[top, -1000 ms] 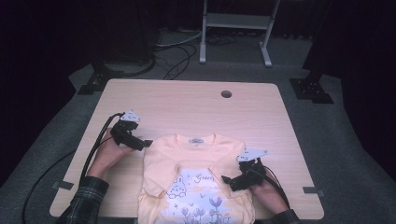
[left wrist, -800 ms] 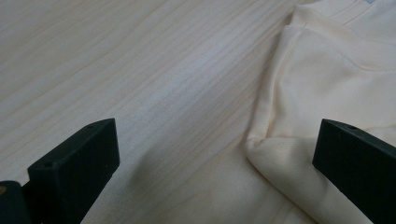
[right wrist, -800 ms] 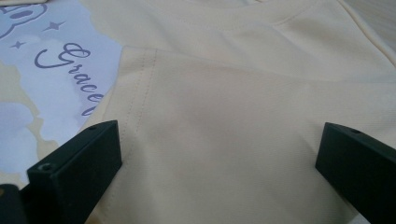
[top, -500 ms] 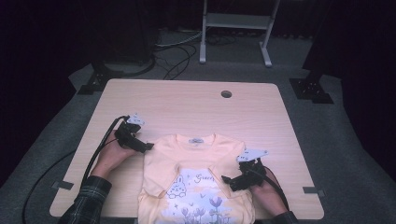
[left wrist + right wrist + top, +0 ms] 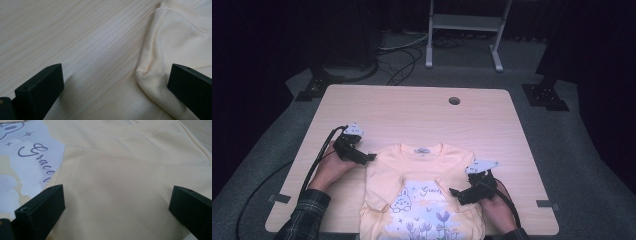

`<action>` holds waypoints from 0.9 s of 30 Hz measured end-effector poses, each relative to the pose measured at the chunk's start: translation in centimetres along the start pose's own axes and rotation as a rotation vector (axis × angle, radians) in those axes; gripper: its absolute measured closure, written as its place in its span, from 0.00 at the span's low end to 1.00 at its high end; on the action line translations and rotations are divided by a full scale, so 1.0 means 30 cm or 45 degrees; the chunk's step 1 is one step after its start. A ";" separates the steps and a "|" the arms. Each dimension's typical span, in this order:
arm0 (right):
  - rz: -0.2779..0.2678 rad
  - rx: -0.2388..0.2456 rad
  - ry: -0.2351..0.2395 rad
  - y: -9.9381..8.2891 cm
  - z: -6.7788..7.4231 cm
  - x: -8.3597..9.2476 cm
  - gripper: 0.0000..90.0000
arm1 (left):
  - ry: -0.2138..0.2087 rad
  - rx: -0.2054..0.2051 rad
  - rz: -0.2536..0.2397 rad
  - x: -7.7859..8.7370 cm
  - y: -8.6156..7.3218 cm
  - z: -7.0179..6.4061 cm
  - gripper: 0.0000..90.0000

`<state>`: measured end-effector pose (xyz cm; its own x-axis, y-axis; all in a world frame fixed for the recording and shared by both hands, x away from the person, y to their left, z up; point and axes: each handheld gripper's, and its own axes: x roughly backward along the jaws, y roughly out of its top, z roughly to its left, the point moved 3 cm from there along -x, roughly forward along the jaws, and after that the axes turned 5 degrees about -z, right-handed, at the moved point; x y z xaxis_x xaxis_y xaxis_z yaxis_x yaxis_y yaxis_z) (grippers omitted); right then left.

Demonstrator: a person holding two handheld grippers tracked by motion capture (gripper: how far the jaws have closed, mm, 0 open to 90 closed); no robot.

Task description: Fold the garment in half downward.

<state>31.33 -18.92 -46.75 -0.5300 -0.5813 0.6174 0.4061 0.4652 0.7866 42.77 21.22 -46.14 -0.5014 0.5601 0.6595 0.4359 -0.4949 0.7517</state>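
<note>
left gripper (image 5: 371,157) has moved in toward the shirt (image 5: 424,195): a second ago it sat off the shoulder with bare table (image 5: 412,112) between, half a second ago closer, now its tips are at the shoulder edge. in the left gripper view the folded shirt edge (image 5: 147,75) lies between the wide-apart jaws, nearer the right-hand one. left hand (image 5: 329,170) and forearm followed it inward. right gripper (image 5: 457,194) shifted only slightly over the folded sleeve.
</note>
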 end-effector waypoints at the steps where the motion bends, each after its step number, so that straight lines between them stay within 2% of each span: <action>1: -0.002 -0.002 -0.002 0.001 -0.001 0.002 0.01 | 0.000 0.000 -0.002 0.000 0.000 0.000 0.00; 4: 0.008 -0.005 -0.034 0.011 -0.016 0.017 0.03 | -0.003 -0.001 -0.012 -0.001 -0.002 0.000 0.00; 6: -0.012 -0.012 -0.043 0.023 -0.031 0.036 0.03 | -0.005 -0.004 -0.017 0.000 -0.004 0.001 0.00; 8: -0.030 -0.023 -0.057 0.037 -0.054 0.056 0.03 | -0.004 -0.005 -0.031 0.000 -0.007 0.001 0.00; 12: -0.020 -0.038 -0.071 0.064 -0.107 0.069 0.03 | -0.007 -0.009 -0.037 0.000 -0.008 0.001 0.00; 17: 0.031 -0.054 -0.092 0.094 -0.194 0.064 0.03 | -0.008 -0.009 -0.045 0.000 -0.009 0.001 0.00; 19: 0.031 -0.069 -0.095 0.102 -0.229 0.060 0.03 | -0.004 -0.003 -0.046 0.000 -0.010 0.000 0.00; 24: 0.030 -0.049 -0.131 0.113 -0.308 0.045 0.03 | 0.010 0.009 -0.049 0.002 -0.011 -0.003 0.00; 25: 0.016 -0.044 -0.138 0.114 -0.323 0.042 0.03 | 0.011 0.011 -0.049 0.002 -0.012 -0.003 0.00; 27: -0.026 -0.083 -0.127 0.111 -0.348 0.033 0.03 | 0.014 0.013 -0.049 0.002 -0.012 -0.004 0.00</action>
<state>39.93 -24.92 -43.43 -0.6089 -0.5194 0.5995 0.4400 0.4077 0.8001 42.50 21.36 -46.36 -0.5260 0.5714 0.6300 0.4239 -0.4661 0.7766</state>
